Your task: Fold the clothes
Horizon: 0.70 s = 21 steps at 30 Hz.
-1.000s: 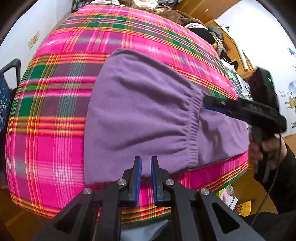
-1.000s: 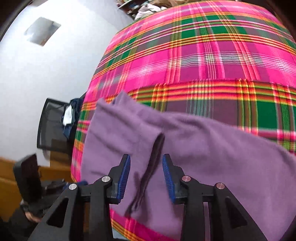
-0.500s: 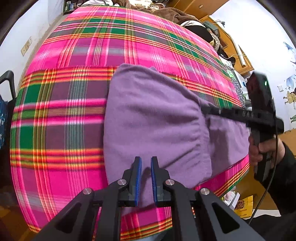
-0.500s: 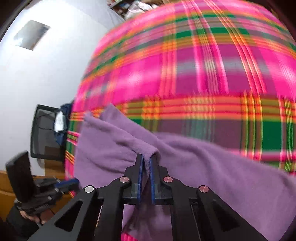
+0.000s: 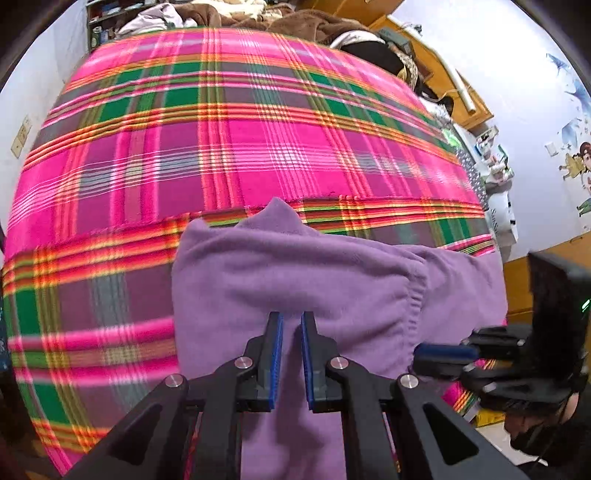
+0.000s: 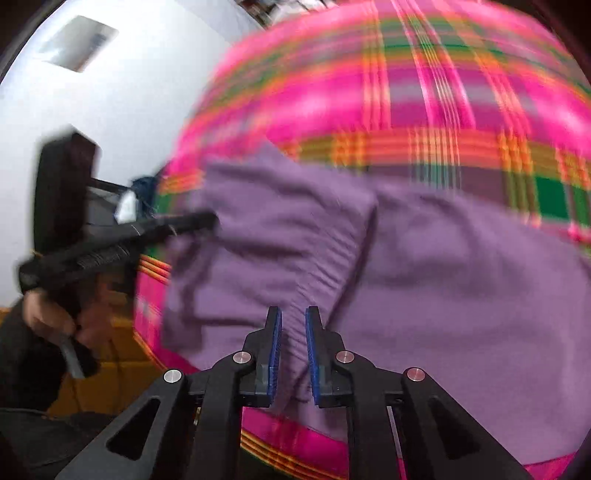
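A purple fleece garment (image 5: 295, 273) with an elastic band lies on a pink plaid bed cover (image 5: 229, 147). My left gripper (image 5: 291, 325) is shut on the garment's near edge, with purple cloth between its blue pads. My right gripper (image 6: 293, 325) is shut on the garment (image 6: 424, 266) near the gathered elastic band; cloth shows between its pads. The right gripper also shows in the left wrist view (image 5: 443, 356) at the garment's right edge. The left gripper shows blurred in the right wrist view (image 6: 207, 221) at the garment's left edge.
The plaid cover (image 6: 424, 92) spreads far beyond the garment. Piled clothes (image 5: 295, 18) lie at the bed's far end. A wooden cabinet (image 5: 443, 74) and cluttered shelf stand on the right. A dark chair (image 6: 62, 184) stands by the white wall on the left.
Both grippers have dragged the garment toward the near edge of the bed. The right gripper, open a second ago, has shut on the cloth at the elastic band. The left stayed shut.
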Available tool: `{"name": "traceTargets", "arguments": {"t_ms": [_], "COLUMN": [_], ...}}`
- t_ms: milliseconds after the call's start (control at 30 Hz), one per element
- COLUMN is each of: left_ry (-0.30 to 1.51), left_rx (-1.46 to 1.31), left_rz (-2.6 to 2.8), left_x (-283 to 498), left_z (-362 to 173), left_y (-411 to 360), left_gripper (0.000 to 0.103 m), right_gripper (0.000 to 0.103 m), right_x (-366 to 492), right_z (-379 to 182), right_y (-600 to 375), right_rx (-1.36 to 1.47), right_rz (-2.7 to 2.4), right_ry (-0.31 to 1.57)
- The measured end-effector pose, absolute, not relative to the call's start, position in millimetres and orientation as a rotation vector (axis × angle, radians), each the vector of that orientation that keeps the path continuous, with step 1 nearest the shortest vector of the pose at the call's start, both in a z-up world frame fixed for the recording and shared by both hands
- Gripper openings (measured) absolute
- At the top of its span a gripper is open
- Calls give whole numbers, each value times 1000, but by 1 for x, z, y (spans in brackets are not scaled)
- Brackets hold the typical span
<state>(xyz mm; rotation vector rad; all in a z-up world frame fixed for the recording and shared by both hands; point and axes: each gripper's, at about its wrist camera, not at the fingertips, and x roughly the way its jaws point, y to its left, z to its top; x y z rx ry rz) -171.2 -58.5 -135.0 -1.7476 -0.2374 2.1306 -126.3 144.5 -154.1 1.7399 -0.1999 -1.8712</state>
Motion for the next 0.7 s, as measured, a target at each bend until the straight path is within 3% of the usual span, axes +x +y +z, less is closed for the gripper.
{"name": "traceTargets", "arguments": {"t_ms": [200,333,700], "left_ry": [-216,-236,-234], "left_rx": [-1732,-1708,-1774], "left_rz": [2107,2145,2121], "left_x": [-173,-174,-186], "left_z": [-130,-122,-145], "left_y": [-59,-71,-78], "left_gripper": [9,9,9], "right_gripper": [15,30,28], "right_x": [-135,-160,-202], "right_z": [-131,-118,-147], "right_y": [141,130,109], "right_rx": [1676,1620,1739], "right_rz": [-1962,-2048,-2091], "right_ry": [-192,-183,-117]}}
